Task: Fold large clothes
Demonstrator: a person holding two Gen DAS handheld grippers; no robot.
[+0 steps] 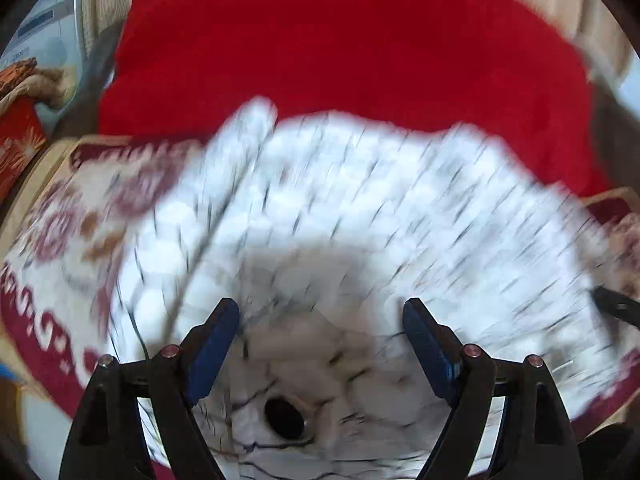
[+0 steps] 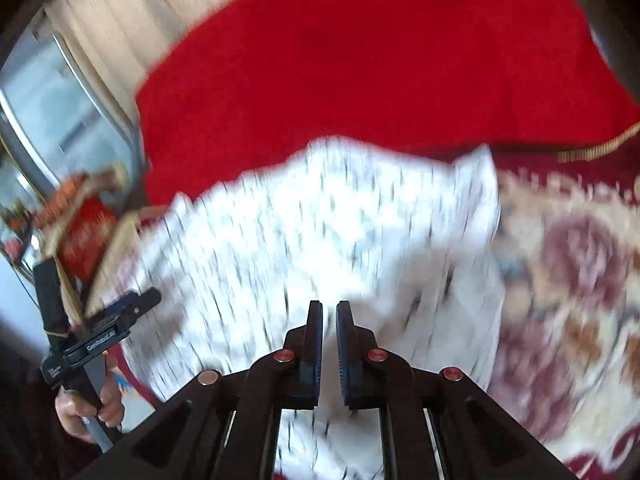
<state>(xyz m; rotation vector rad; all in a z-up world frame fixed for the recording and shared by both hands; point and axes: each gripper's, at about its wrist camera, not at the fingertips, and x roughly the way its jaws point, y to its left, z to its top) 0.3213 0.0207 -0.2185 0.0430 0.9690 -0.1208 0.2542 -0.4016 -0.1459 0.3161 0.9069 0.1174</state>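
Observation:
A white garment with a fine dark check (image 1: 360, 200) lies bunched on a red-and-cream patterned cloth (image 1: 60, 240); both views are motion-blurred. My left gripper (image 1: 320, 316) is open above the garment's near part, nothing between its blue pads. In the right wrist view the garment (image 2: 320, 240) fills the middle. My right gripper (image 2: 329, 312) has its jaws nearly together with a thin gap; white fabric runs between and under them, but a hold is not clear. The left gripper (image 2: 132, 308) shows at the garment's left edge, held by a hand.
A bright red cloth (image 1: 340, 48) lies beyond the garment and also shows in the right wrist view (image 2: 380, 60). A red box and clutter (image 2: 80, 236) stand at the left by a window. The patterned cloth (image 2: 568, 280) extends to the right.

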